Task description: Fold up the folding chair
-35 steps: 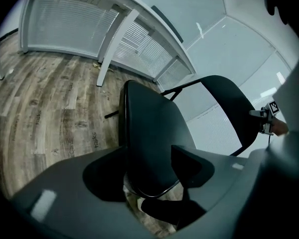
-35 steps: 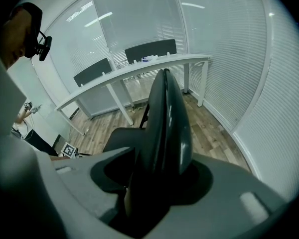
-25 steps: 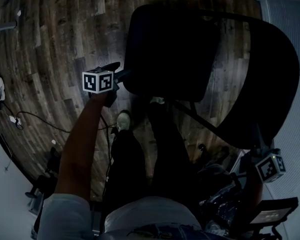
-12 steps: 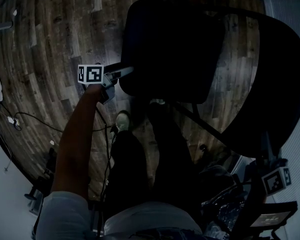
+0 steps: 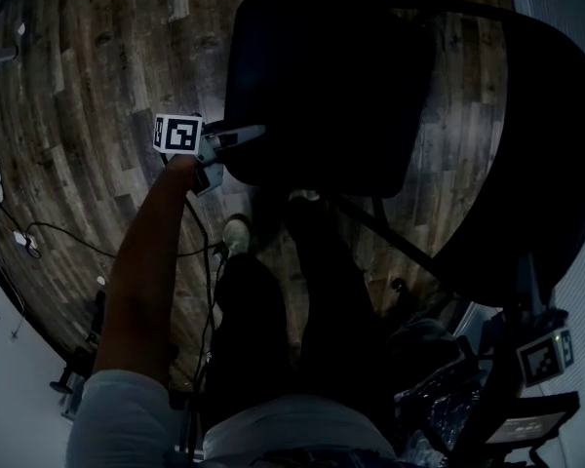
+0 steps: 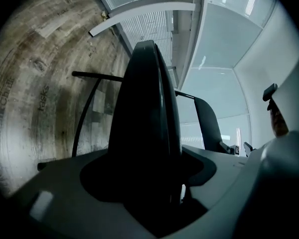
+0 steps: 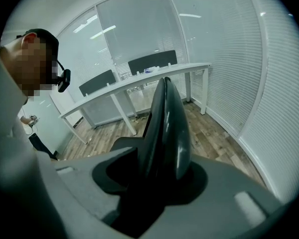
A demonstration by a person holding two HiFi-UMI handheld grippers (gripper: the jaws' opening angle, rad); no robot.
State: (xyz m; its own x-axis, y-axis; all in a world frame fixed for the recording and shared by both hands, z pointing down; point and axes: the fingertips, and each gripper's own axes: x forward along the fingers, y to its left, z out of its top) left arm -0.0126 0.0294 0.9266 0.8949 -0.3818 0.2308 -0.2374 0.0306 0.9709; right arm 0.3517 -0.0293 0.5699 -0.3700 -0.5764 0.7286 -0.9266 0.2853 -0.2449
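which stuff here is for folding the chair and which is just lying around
For the job: seat, backrest, frame bar.
Lying about: floor cable, white table, chairs behind it.

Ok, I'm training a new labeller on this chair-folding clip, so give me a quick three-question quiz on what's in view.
1. Which part of the folding chair does the left gripper hold between its jaws?
2. True or false: the right gripper holds nothing.
3. The floor is: A carpet, B wood planks, C tiles.
Key: 1 the seat; 2 false, it clamps the backrest; 3 B. Both grippers' jaws have just been closing further on those parts.
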